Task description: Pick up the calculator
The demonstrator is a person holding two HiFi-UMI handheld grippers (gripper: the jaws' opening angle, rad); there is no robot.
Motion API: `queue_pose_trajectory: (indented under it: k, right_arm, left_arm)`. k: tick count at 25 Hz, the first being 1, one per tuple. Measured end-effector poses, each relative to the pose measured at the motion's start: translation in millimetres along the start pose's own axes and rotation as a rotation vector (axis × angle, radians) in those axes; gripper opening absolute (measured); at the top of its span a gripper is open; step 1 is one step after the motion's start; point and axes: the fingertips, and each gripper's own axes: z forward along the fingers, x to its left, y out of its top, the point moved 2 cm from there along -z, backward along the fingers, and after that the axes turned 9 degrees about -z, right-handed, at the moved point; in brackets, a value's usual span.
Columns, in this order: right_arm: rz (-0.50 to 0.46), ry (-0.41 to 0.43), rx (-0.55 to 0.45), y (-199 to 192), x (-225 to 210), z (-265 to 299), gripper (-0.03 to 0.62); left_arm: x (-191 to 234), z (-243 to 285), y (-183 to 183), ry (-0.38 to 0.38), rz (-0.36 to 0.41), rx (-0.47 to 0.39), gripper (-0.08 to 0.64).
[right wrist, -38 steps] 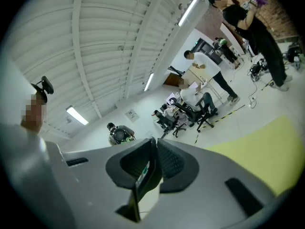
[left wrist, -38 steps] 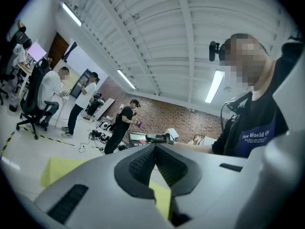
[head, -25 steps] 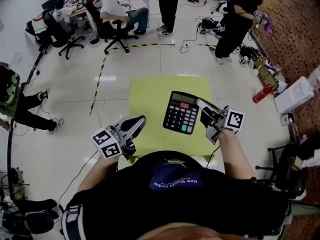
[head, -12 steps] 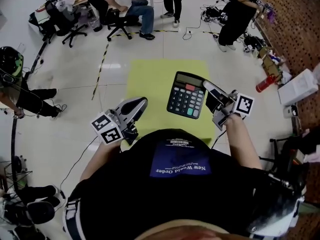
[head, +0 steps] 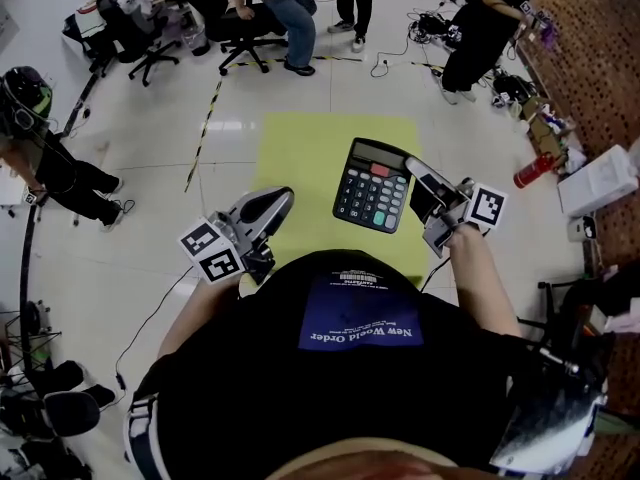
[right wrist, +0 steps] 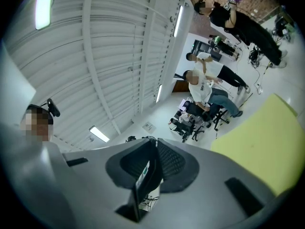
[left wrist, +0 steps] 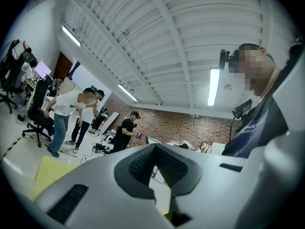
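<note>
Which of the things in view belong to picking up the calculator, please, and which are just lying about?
Job: calculator, right gripper clamped on it, yellow table below.
Lying about: idle left gripper, office chairs, floor cables, red extinguisher, white box.

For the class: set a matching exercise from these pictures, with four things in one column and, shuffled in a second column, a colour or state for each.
Things:
1 calculator
2 left gripper
3 right gripper
4 mat

Colours or states:
A yellow-green, lying flat
B shut, holding nothing
C black, held at one edge
D shut on the calculator

Pairs: 1-C, 2-B, 3-D, 4-A
</note>
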Motion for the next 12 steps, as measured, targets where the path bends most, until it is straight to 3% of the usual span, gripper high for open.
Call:
queue_pose_trajectory:
  k: [12]
  right_arm:
    - [-0.001, 0.001, 0.002, -0.7, -3.8, 1.8, 0.035]
  left_arm:
    - [3.6, -0.2, -2.7, 0.003, -0.003, 0.002, 0.006]
